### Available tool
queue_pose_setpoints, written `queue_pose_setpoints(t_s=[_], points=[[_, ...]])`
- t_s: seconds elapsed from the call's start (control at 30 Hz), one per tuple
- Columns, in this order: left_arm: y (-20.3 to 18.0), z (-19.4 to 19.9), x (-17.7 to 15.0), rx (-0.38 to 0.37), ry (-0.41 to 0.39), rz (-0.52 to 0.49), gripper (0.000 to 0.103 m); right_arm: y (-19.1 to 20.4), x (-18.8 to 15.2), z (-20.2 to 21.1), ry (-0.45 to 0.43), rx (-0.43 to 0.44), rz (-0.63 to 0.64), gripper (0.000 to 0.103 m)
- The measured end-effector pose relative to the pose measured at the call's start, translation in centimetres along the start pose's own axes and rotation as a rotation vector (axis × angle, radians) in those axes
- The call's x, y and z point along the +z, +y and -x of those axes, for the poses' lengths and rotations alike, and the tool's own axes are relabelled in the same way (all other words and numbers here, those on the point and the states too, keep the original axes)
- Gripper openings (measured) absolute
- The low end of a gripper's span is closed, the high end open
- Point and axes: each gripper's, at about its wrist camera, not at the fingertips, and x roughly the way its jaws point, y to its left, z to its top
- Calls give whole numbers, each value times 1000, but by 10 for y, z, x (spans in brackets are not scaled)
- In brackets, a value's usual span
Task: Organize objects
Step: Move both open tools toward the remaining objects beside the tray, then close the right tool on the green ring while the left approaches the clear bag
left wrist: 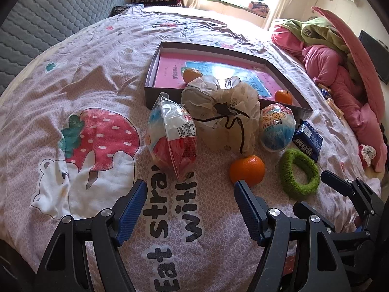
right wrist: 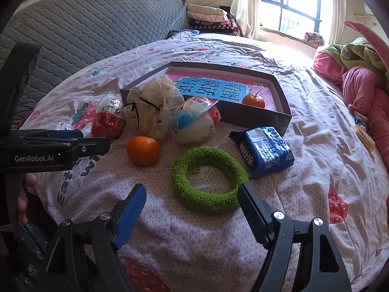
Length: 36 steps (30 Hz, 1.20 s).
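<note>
On the bed, a dark shallow box (left wrist: 287, 98) (right wrist: 283, 90) with a pink and blue book holds two small oranges (left wrist: 283, 96) (right wrist: 253, 100). In front of it lie a red-and-white wrapped egg (left wrist: 173, 136) (right wrist: 107, 118), a cream drawstring pouch (left wrist: 226, 114) (right wrist: 153, 104), a blue-and-white wrapped egg (left wrist: 277, 127) (right wrist: 193, 119), a loose orange (left wrist: 246, 170) (right wrist: 143, 150), a green fuzzy ring (left wrist: 299, 174) (right wrist: 209, 180) and a blue snack pack (left wrist: 307, 140) (right wrist: 266, 150). My left gripper (left wrist: 190, 187) is open and empty just before the red egg and orange. My right gripper (right wrist: 192, 191) is open, its right fingertip at the ring's near edge.
The bedspread (left wrist: 85, 97) is printed with strawberries and text. A grey quilted headboard (right wrist: 85, 29) stands at the back left. Pink and green bedding (right wrist: 359, 77) is piled on the right. A window (right wrist: 291, 2) is behind the bed.
</note>
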Motion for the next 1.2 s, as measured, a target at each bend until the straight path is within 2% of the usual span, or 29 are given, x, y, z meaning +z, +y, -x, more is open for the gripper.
queue_pose_setpoints(t_s=[0.23, 0.73, 0.83, 0.93, 1.0, 1.03, 1.13, 1.2], points=[[3, -6, 3, 38, -11, -1, 75, -2, 1, -5, 4, -18, -28, 77], [16, -21, 24, 53, -41, 57, 75, 4, 2, -16, -17, -76, 24, 75], [16, -25, 28, 59, -39, 59, 75, 8, 3, -19, -24, -97, 56, 72], [17, -29, 30, 65, -37, 63, 75, 13, 3, -23, -30, -127, 97, 63], [18, -32, 31, 69, -34, 64, 75, 17, 3, -27, -23, -152, 132, 54], [18, -34, 31, 74, -34, 63, 75, 18, 2, -29, -15, -156, 144, 52], [17, -36, 33, 83, -38, 56, 75, 22, 0, -34, -12, -156, 172, 42], [17, -37, 33, 85, -43, 53, 75, 24, -1, -34, -12, -141, 180, 31]])
